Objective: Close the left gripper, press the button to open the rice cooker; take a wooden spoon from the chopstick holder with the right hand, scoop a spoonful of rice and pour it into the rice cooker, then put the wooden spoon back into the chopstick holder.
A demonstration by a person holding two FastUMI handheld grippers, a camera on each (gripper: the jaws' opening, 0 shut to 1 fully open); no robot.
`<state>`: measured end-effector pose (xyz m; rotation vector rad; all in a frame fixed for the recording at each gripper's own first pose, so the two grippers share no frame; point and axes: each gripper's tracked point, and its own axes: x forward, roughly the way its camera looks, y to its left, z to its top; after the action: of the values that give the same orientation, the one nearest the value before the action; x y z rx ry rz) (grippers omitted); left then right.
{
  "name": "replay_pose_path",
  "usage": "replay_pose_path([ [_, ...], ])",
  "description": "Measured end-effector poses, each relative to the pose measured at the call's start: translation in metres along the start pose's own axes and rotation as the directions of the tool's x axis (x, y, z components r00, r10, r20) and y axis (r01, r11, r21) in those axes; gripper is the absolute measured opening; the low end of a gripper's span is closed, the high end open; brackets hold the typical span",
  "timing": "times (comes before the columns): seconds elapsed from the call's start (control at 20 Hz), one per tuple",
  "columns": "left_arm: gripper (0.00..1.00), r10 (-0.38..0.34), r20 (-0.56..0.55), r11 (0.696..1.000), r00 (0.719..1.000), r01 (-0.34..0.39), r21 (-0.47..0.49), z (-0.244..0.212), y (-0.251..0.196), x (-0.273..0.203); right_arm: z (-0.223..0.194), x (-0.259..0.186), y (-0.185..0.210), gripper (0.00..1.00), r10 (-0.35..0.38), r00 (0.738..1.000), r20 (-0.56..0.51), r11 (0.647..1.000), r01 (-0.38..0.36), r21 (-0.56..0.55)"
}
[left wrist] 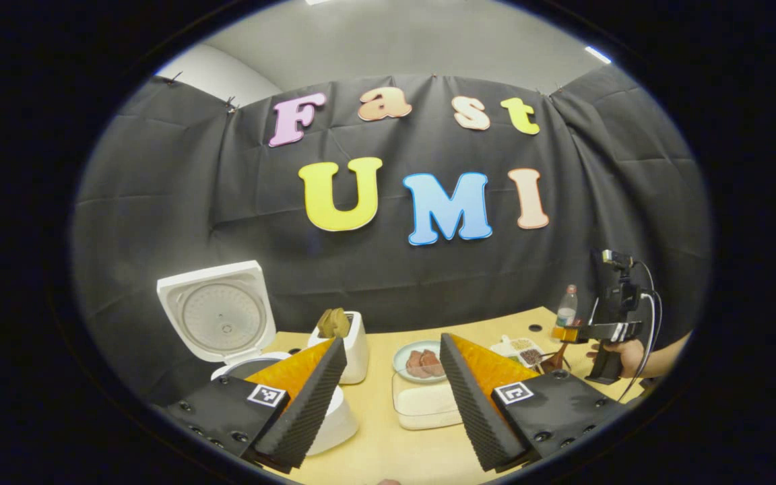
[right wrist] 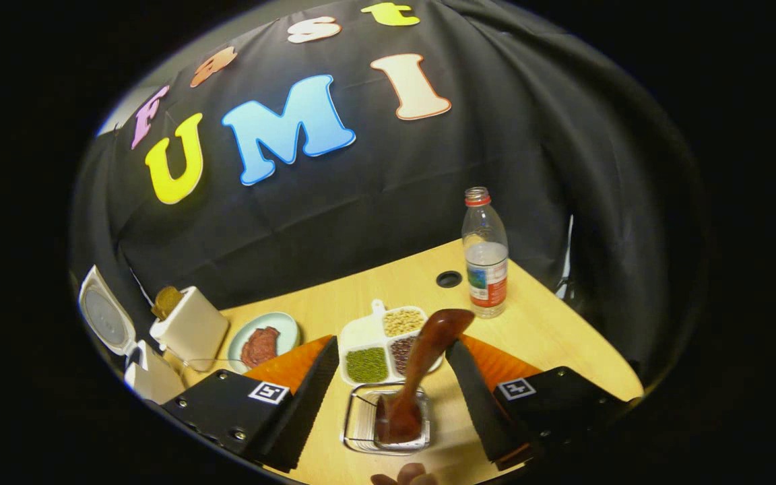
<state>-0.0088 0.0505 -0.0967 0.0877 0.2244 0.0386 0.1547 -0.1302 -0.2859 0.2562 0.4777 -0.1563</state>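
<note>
Cooker [left wrist: 226,323] lid is raised; spoon [right wrist: 422,367] stands in holder [right wrist: 388,421] between spread right gripper [right wrist: 395,391]; left gripper [left wrist: 391,391] is spread.

Black gripper bodies, screws, square markers; orange fingers [left wrist: 307,397] with ribbed black pads.

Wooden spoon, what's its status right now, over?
Both grippers open. Wooden spoon standing in chopstick holder, ungripped. Rice cooker lid up. Nothing blocking.

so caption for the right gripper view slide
Open right claw above the wooden spoon standing in its clear holder, sectioned bean tray and bottle behind.
</note>
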Motion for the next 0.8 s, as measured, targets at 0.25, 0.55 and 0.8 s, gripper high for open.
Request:
replay_pose_path([
  [0.25, 0.97, -0.056, 0.030, 0.998, 0.998, 0.057, -0.031, 0.010, -0.009, 0.017, 0.025, -0.046, -0.013, 0.98, -0.040, 0.997, 0.067, 0.999, 0.042, -0.030],
  [0.55, 0.97, -0.036, 0.075, 0.997, 0.997, 0.040, -0.061, 0.035, 0.020, 0.026, 0.084, -0.105, 0.021, 0.98, 0.022, 0.977, 0.210, 0.995, -0.001, -0.102],
  [0.8, 0.95, 0.021, 0.090, 0.996, 0.996, -0.013, -0.085, 0.056, 0.063, 0.036, 0.116, -0.132, 0.081, 0.98, 0.162, 0.949, 0.269, 0.981, -0.127, -0.143],
])
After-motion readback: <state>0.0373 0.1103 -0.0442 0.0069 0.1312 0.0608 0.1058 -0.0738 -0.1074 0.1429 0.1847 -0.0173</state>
